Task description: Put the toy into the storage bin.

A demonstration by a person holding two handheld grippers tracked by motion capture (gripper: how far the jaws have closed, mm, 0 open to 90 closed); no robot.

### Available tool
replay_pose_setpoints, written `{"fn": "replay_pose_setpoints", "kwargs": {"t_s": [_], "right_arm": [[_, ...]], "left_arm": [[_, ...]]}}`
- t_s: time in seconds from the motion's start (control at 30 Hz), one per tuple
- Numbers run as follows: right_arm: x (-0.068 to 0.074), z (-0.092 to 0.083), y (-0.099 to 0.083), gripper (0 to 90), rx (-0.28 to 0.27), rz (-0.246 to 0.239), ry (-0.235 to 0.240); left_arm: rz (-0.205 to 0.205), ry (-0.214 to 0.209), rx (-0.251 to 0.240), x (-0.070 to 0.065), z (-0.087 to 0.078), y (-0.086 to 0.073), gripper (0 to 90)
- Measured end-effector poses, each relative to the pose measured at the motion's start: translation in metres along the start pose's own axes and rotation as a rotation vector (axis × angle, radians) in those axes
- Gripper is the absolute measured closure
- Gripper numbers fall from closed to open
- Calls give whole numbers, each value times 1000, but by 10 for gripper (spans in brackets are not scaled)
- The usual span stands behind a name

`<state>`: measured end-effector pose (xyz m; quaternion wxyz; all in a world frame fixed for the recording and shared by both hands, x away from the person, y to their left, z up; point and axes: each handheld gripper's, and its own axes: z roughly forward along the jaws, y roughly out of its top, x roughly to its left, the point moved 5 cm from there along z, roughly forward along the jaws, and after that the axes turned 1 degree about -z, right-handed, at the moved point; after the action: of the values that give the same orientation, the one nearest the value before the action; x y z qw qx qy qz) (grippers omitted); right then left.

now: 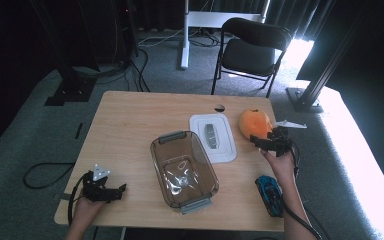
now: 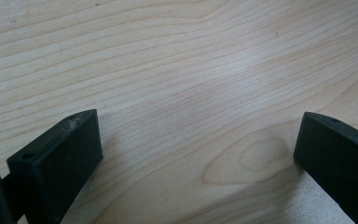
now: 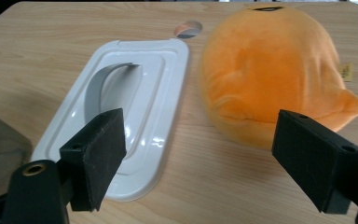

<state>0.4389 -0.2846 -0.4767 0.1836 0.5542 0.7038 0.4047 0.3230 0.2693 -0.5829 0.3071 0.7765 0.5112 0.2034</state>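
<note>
The wooden table (image 1: pixel 130 125) carries everything here. Largest on it is the clear brownish container (image 1: pixel 184 170), a lidless rounded rectangle with a grey handle at each short end; its long axis runs from the near edge up toward the far side, leaning a little left, and nothing lies in it (only glare on the bottom). Just beside its far right corner lies the white lid (image 1: pixel 213 137), flat, with a grey latch in a sunken centre, its long axis running away from the person.

Right of the lid, not touching it, sits the orange plush toy (image 1: pixel 254 123): a soft, rounded dome, slightly longer than wide, with a small yellow tag on one side and a stubby flap pointing to the right in the right gripper view. Its long axis runs roughly front to back on the table's right part.

The right gripper (image 1: pixel 269 141) hovers at the plush's near edge, jaws spread wide and gripping nothing. A small blue toy car (image 1: pixel 269 194) lies by the right forearm. The left gripper (image 1: pixel 121 190) rests at the near left corner, jaws apart over bare wood.
</note>
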Motion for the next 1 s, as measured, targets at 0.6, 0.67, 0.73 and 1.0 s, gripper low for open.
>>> {"fn": "replay_pose_setpoints", "kwargs": {"t_s": [0.6, 0.67, 0.73, 1.0], "right_arm": [[-34, 12, 14, 155, 19, 44, -87], [-36, 15, 17, 154, 16, 51, -84], [-38, 18, 19, 154, 19, 56, -86], [-47, 38, 25, 154, 71, 31, -151]], "left_arm": [[3, -4, -1, 0, 0, 0, 12], [5, -4, -1, 0, 0, 0, 12], [5, -6, 0, 0, 0, 0, 12], [3, -3, 10, 1, 0, 1, 0]]}}
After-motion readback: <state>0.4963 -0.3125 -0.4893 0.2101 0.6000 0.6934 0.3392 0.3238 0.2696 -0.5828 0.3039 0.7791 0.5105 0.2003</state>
